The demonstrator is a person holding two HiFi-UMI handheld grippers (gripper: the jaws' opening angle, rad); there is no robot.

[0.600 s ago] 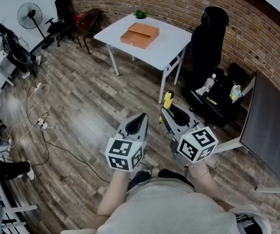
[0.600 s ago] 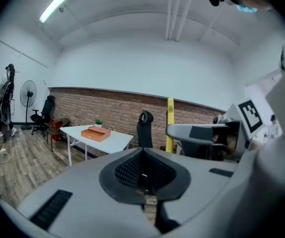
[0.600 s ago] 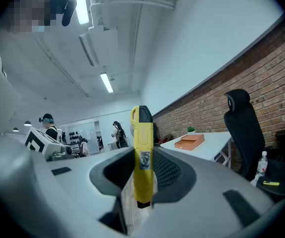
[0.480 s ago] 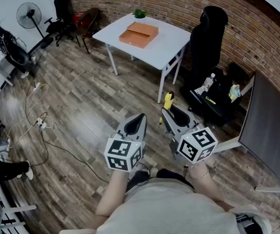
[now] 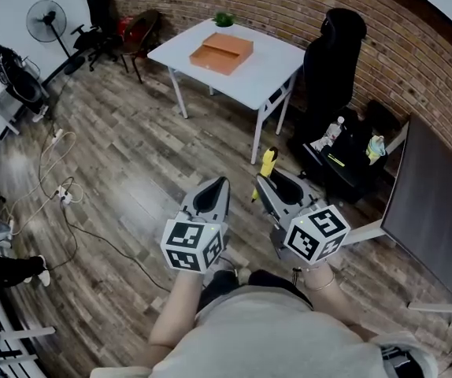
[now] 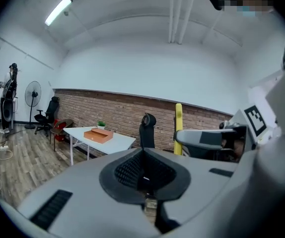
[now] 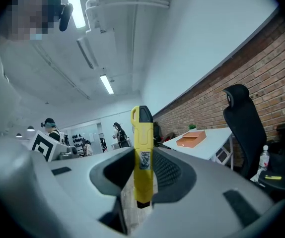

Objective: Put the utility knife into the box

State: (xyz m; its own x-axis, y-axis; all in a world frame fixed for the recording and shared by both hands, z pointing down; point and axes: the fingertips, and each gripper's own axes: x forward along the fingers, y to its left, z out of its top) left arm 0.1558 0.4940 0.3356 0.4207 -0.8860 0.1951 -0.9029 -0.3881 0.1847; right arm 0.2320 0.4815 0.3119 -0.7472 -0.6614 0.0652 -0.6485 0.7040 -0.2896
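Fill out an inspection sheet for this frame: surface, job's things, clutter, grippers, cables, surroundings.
Surface: white table across the room, against the brick wall.
Job's things: orange box on the table; yellow utility knife upright in the right gripper, far from the box.
Clutter: small green plant behind the box.
Grippers: right gripper shut on the utility knife; left gripper shut, nothing between its jaws.
Cables: loose cables and a power strip on the wood floor, left side.
Surroundings: black office chair beside the table; standing fan far left.
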